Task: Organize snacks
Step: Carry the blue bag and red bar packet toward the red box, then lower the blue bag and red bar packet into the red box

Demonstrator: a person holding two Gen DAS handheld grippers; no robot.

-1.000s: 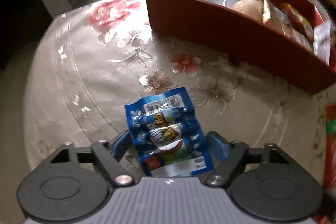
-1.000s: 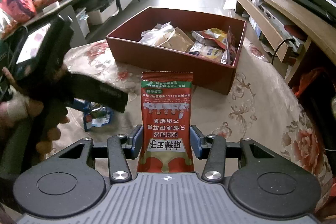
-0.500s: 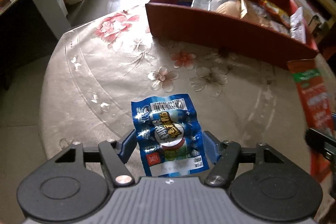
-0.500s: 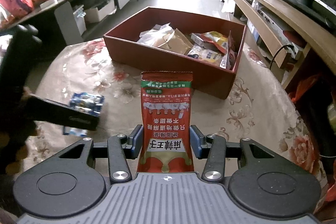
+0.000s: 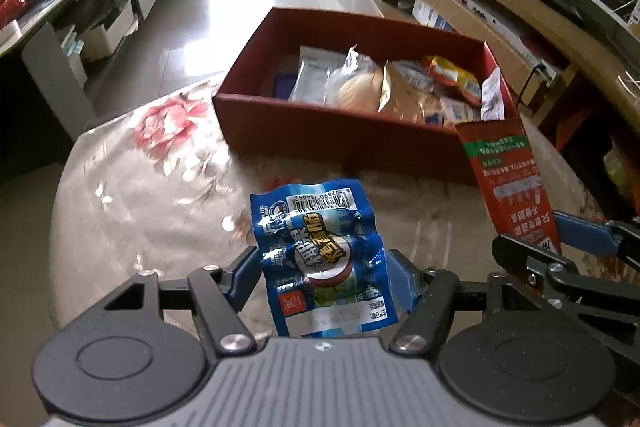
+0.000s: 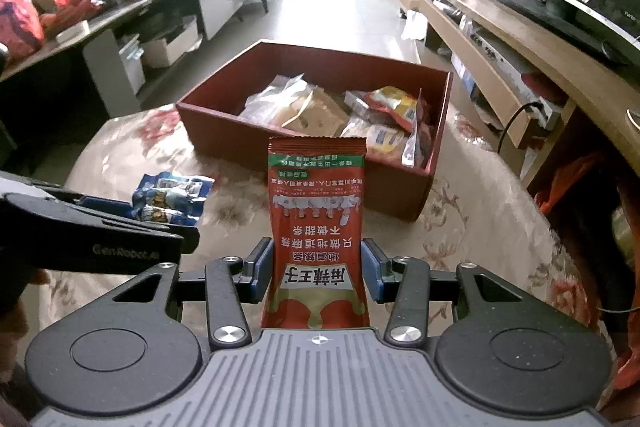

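A: Gripping a crumpled blue snack packet (image 5: 324,259), the left gripper (image 5: 324,267) is pinching it by both side edges, jaws set about halfway, and the packet is hanging clear above the floral tablecloth (image 5: 132,211).

B: And the right gripper (image 6: 318,267)?

A: It is clamping a tall red snack sachet (image 6: 318,227) upright between its blue pads (image 6: 260,267), jaws drawn in narrow around the sachet's lower part.

B: Where is the box sitting?

A: The dark red box (image 6: 224,131) is resting on the table beyond both grippers, and several wrapped snacks (image 6: 316,111) are lying inside it.

B: Are the two grippers touching?

A: They are sitting near each other; in the right wrist view the left one is showing at the left edge, apart from the sachet.
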